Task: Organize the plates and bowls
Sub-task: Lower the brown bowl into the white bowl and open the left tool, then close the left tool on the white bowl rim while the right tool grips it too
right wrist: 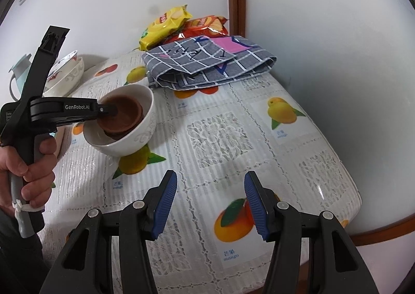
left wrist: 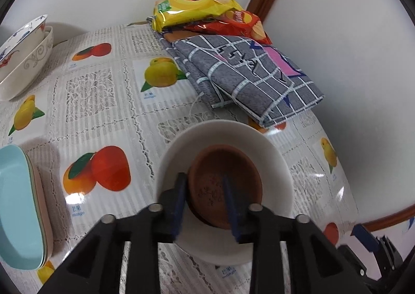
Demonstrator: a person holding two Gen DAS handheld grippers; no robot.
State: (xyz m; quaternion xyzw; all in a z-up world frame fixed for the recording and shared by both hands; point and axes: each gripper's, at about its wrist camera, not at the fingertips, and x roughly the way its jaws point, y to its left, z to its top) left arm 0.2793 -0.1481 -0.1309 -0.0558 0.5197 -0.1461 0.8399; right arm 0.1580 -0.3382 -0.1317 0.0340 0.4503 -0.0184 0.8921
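A white bowl (left wrist: 272,164) stands on the fruit-print tablecloth, and brown clay dishes (left wrist: 233,164) are stacked inside it. My left gripper (left wrist: 203,177) reaches down into the bowl. The top dish's near rim lies between its blue pads; one pad is outside the rim and the other is over the dish's inside, with a gap, so it is open. The right wrist view shows the same white bowl (right wrist: 135,138), brown dishes (right wrist: 122,112) and left gripper (right wrist: 109,110), held by a hand (right wrist: 33,164). My right gripper (right wrist: 210,174) hangs open above the cloth with nothing between its fingers.
Two patterned bowls (left wrist: 23,60) are nested at the far left. Pastel plates (left wrist: 20,203) are stacked at the near left. A folded grey checked cloth (left wrist: 246,73) and yellow (left wrist: 197,6) and red (left wrist: 241,24) chip bags lie at the back by the wall. A teal kettle (right wrist: 20,71) stands behind.
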